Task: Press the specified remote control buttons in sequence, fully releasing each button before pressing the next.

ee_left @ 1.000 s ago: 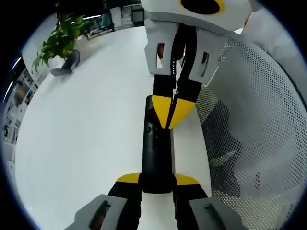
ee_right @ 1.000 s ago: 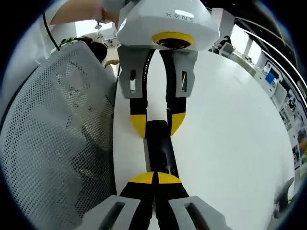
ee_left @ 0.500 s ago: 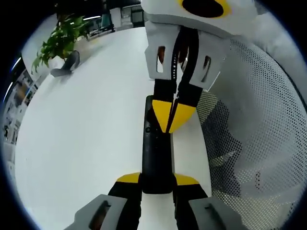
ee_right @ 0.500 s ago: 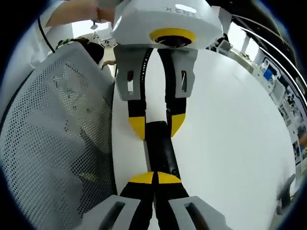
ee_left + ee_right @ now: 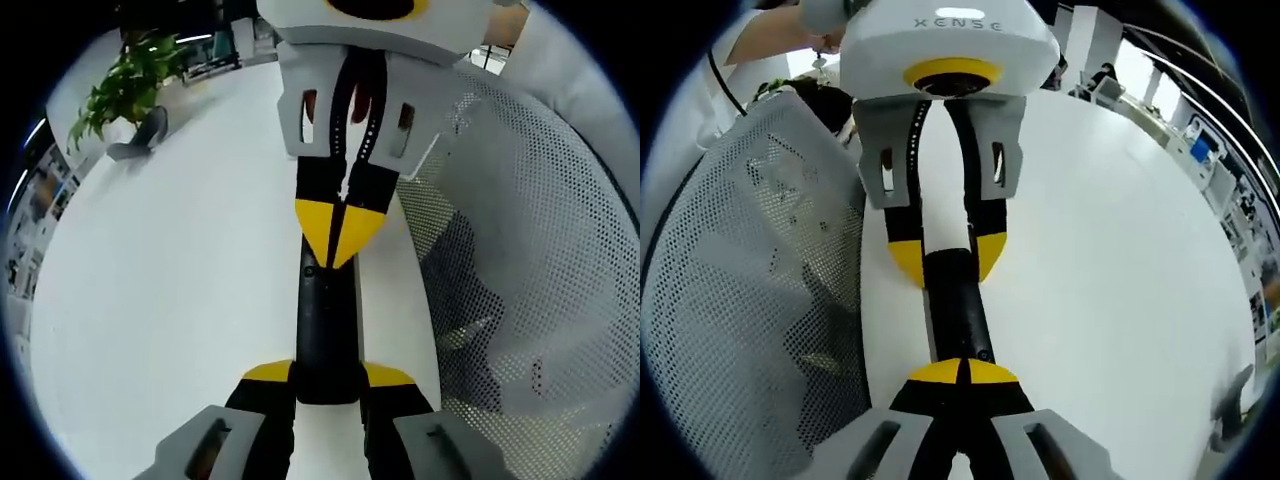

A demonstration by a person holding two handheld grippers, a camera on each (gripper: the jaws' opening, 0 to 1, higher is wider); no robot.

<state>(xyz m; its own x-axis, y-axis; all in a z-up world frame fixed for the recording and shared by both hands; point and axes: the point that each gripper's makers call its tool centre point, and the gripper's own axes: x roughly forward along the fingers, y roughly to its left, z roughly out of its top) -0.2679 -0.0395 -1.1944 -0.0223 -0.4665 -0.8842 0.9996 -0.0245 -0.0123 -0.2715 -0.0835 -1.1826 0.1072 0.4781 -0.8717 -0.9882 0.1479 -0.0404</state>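
Observation:
A slim black remote (image 5: 325, 320) lies lengthwise over the white table (image 5: 170, 280). My left gripper (image 5: 328, 375) is shut on its near end, one yellow tip on each side. The right gripper (image 5: 340, 235) comes down from the top of the left gripper view, shut, with its joined yellow tips resting on the remote's far part. In the right gripper view, my right gripper (image 5: 962, 372) is shut with its tips on the remote (image 5: 958, 310), just beside a small button. Beyond it, the left gripper (image 5: 947, 262) clasps the remote's other end.
A white mesh chair back (image 5: 530, 250) stands close to the table edge, also seen as the mesh chair back (image 5: 750, 280). A potted plant (image 5: 125, 85) and a grey object (image 5: 140, 135) sit at the table's far side. A person's hand (image 5: 790, 25) holds the left gripper.
The right gripper has shifted a little sideways over the remote, and its tips now sit more squarely on the remote's centre line. The left gripper keeps its hold.

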